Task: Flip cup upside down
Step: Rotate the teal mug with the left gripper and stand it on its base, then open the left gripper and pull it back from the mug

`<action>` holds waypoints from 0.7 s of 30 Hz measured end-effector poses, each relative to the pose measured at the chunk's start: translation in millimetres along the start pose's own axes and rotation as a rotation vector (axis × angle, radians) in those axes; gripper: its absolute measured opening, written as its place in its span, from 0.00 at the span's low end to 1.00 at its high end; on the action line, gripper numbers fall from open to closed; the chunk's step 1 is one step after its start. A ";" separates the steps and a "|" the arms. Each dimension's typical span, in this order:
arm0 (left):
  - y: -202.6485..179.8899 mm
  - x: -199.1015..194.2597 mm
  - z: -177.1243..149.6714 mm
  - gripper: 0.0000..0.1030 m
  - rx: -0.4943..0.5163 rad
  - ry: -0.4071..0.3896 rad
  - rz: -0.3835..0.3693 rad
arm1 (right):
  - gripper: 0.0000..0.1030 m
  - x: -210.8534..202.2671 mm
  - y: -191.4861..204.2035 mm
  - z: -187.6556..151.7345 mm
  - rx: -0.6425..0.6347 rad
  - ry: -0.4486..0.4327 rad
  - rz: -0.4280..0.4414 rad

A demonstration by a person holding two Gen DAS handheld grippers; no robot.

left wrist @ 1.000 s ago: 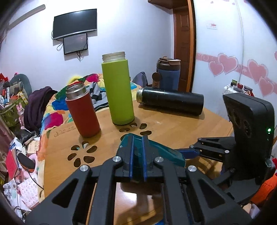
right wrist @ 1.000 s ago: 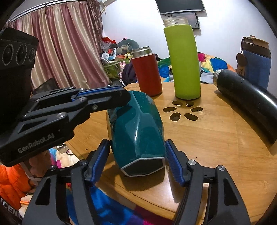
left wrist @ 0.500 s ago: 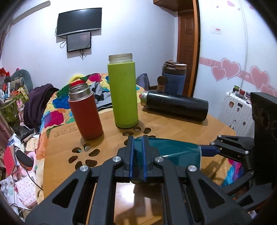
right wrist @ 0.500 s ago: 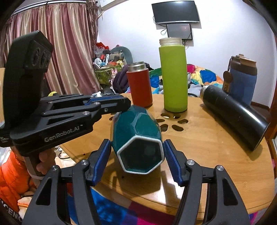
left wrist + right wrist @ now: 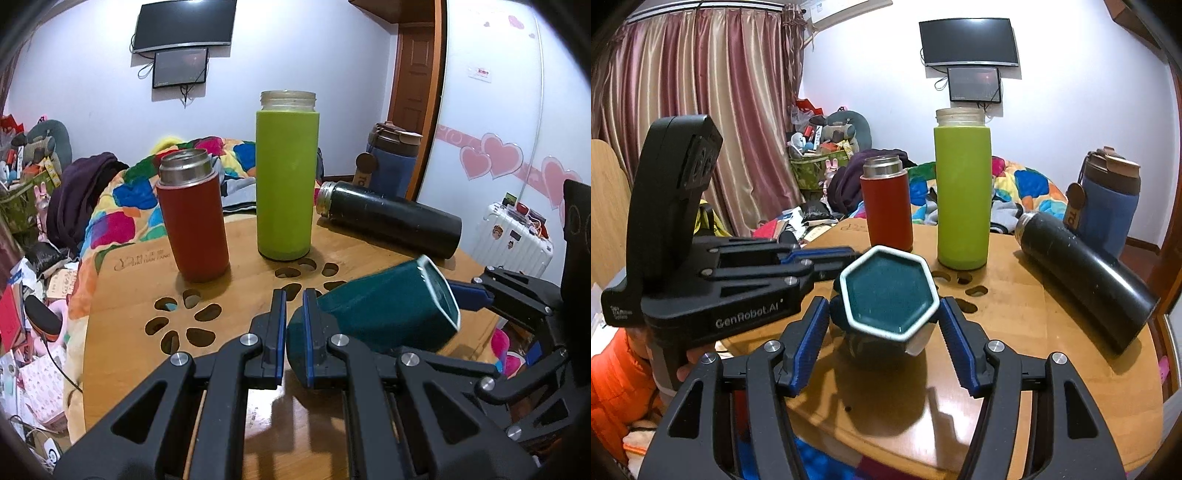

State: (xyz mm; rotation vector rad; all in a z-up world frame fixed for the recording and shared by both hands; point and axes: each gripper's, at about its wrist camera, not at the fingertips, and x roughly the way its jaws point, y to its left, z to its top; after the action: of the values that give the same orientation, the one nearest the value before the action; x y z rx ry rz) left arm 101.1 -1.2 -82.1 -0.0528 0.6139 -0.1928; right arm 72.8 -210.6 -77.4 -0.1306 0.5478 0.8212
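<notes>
The dark teal hexagonal cup [image 5: 384, 314] with a white rim is tilted, its mouth raised toward the right gripper. In the right wrist view the cup [image 5: 888, 295] shows its open mouth. My left gripper [image 5: 293, 325] has its fingers nearly together beside the cup's base; the right finger touches the base, and no clamp on it shows. My right gripper [image 5: 882, 339] is open, its blue pads [image 5: 955, 339] on either side of the cup, apart from it.
On the round wooden table [image 5: 122, 295] stand a red flask [image 5: 194, 218] and a tall green bottle [image 5: 286, 184]. A black flask [image 5: 391, 218] lies on its side at the back right, a blue tumbler [image 5: 393, 158] behind it.
The cup has tipped from lying on its side to mouth-up toward the right gripper. The left gripper's fingers now sit at the cup's base instead of over its body.
</notes>
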 end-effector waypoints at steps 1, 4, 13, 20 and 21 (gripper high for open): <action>1.0 1.0 -0.3 0.07 -0.003 0.003 -0.002 | 0.55 1.9 -0.9 1.0 -0.001 0.000 0.000; 3.3 1.7 -1.3 0.07 -0.004 0.004 0.007 | 0.53 11.7 -1.2 3.9 -0.011 0.014 0.002; 7.7 -10.9 -0.6 0.07 -0.022 -0.019 0.014 | 0.52 15.4 -1.6 7.1 -0.003 0.029 -0.001; 2.9 -38.4 3.3 0.21 -0.020 -0.067 0.033 | 0.73 -14.4 -10.9 16.3 0.046 -0.035 -0.044; 0.6 -44.8 4.4 0.28 -0.019 -0.079 0.036 | 0.76 -20.6 -12.5 18.6 0.054 -0.045 -0.060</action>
State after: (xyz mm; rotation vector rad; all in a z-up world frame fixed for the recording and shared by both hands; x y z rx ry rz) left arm 67.8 8.2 -53.1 -0.0677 0.5373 -0.1497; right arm 78.2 -226.9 -52.2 -0.0781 0.5207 0.7483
